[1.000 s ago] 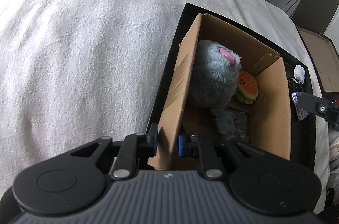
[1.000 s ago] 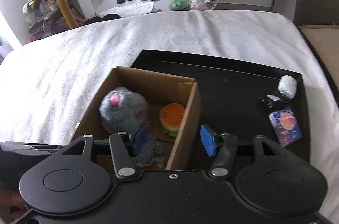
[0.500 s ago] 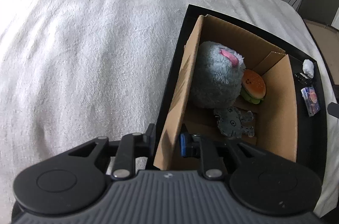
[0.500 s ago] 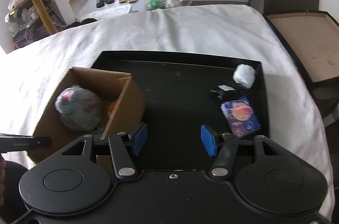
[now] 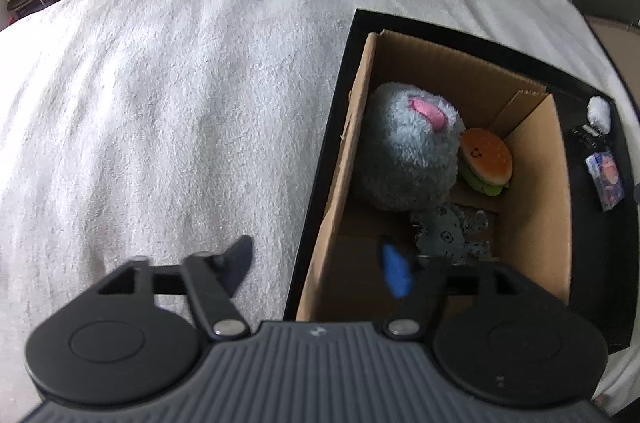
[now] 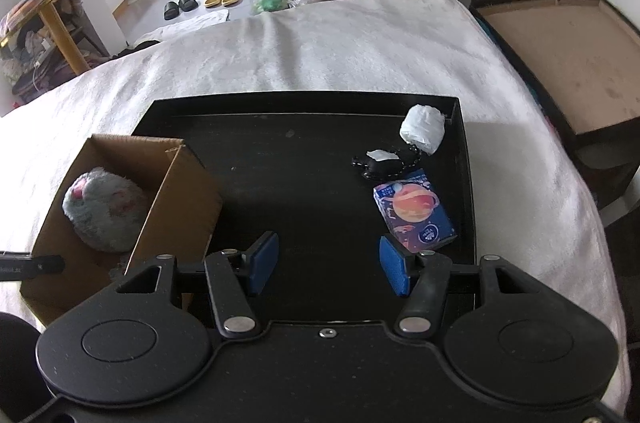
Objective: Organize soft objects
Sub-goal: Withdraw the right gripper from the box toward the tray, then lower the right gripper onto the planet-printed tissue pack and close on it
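A cardboard box [image 5: 536,191] stands at the left end of a black tray [image 6: 304,159]. In it lie a grey fluffy plush [image 5: 408,155], a burger toy [image 5: 486,161] and a small grey plush [image 5: 448,235]. My left gripper [image 5: 316,271] is open, its jaws spread on either side of the box's near left wall, touching nothing. My right gripper [image 6: 326,263] is open and empty over the bare middle of the tray. The box [image 6: 180,191] and the grey plush [image 6: 106,207] also show in the right wrist view.
On the tray's right side lie a white wad [image 6: 423,128], a black keychain item [image 6: 380,165] and a blue tissue pack [image 6: 416,211]. The tray rests on a white blanket [image 5: 160,95]. A brown board [image 6: 560,55] lies beyond the bed's right edge.
My left gripper has let go of the box's left wall and opened wide. My right gripper has swung right, away from the box toward the tray's middle.
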`<control>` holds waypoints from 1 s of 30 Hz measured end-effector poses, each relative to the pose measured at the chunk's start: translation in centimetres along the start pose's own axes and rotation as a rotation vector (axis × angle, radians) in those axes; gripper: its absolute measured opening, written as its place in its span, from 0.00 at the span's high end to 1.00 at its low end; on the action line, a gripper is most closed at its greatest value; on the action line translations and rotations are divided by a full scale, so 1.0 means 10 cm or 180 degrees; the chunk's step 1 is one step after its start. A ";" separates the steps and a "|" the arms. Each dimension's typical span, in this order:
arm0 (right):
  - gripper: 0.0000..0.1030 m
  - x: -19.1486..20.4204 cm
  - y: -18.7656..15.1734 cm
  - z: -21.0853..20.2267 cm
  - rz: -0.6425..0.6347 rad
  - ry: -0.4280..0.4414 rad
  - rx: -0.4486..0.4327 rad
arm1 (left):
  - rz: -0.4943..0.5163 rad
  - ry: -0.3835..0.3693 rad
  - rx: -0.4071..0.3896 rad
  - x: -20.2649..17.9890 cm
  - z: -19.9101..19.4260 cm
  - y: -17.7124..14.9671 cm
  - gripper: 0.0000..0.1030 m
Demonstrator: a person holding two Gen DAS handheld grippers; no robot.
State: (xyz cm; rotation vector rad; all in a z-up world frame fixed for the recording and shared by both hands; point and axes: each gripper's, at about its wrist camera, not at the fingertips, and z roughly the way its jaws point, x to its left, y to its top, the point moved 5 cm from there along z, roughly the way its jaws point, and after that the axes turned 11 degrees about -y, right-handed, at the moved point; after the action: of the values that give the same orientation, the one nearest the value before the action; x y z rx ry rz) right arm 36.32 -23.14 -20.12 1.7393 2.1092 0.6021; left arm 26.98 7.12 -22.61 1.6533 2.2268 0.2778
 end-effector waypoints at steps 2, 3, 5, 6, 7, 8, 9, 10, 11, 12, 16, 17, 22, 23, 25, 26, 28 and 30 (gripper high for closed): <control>0.44 -0.06 0.03 0.04 0.0039 0.0046 0.0009 | 0.0025 0.0057 0.0002 -0.03 0.01 0.01 0.23; 0.44 -0.09 0.04 0.07 0.0021 0.0001 0.0001 | 0.0039 0.0074 0.0008 -0.04 0.01 0.02 0.21; 0.44 -0.14 0.05 0.13 0.0000 -0.0064 -0.0010 | 0.0079 0.0101 0.0023 -0.08 0.02 0.03 0.20; 0.44 -0.17 0.06 0.16 0.0010 -0.0070 -0.0010 | 0.0101 0.0119 0.0028 -0.10 0.02 0.03 0.20; 0.44 -0.19 0.07 0.20 0.0012 -0.0074 -0.0011 | 0.0121 0.0140 0.0026 -0.12 0.02 0.03 0.19; 0.44 -0.22 0.07 0.23 0.0004 -0.0073 -0.0014 | 0.0135 0.0158 0.0023 -0.12 0.02 0.04 0.19; 0.44 -0.24 0.07 0.27 -0.0006 -0.0066 -0.0024 | 0.0149 0.0180 0.0023 -0.13 0.02 0.04 0.19; 0.44 -0.27 0.06 0.30 -0.0021 -0.0066 -0.0051 | 0.0159 0.0199 0.0028 -0.14 0.03 0.05 0.19; 0.44 -0.29 0.04 0.34 -0.0046 -0.0062 -0.0091 | 0.0171 0.0222 0.0034 -0.16 0.03 0.05 0.19; 0.44 -0.32 0.01 0.39 -0.0068 -0.0064 -0.0116 | 0.0186 0.0244 0.0034 -0.17 0.02 0.05 0.19; 0.44 -0.46 -0.05 0.55 -0.0022 -0.0092 -0.0103 | 0.0266 0.0335 0.0038 -0.20 0.01 0.06 0.19; 0.44 -0.48 -0.05 0.58 -0.0013 -0.0074 -0.0100 | 0.0267 0.0361 0.0041 -0.20 0.01 0.06 0.19; 0.44 -0.58 -0.07 0.65 0.0137 0.0050 -0.0179 | 0.0269 0.0432 0.0062 -0.21 -0.01 0.06 0.19; 0.45 -0.60 -0.07 0.68 0.0160 0.0059 -0.0181 | 0.0279 0.0443 0.0069 -0.21 0.00 0.06 0.19; 0.45 -0.62 -0.06 0.73 0.0180 0.0077 -0.0177 | 0.0283 0.0479 0.0085 -0.22 0.01 0.07 0.19; 0.45 -0.63 -0.05 0.75 0.0181 0.0081 -0.0176 | 0.0276 0.0499 0.0089 -0.22 0.02 0.07 0.19; 0.45 -0.63 -0.06 0.80 0.0159 0.0033 -0.0185 | 0.0266 0.0523 0.0095 -0.21 0.03 0.08 0.19; 0.45 -0.62 -0.07 0.86 0.0109 -0.0039 -0.0181 | 0.0272 0.0541 0.0093 -0.22 0.02 0.08 0.19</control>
State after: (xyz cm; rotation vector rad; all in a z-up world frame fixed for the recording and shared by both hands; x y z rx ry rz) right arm 41.32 -28.46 -27.83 1.7470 2.0376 0.6531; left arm 28.33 5.27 -22.12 1.8046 2.2942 0.4244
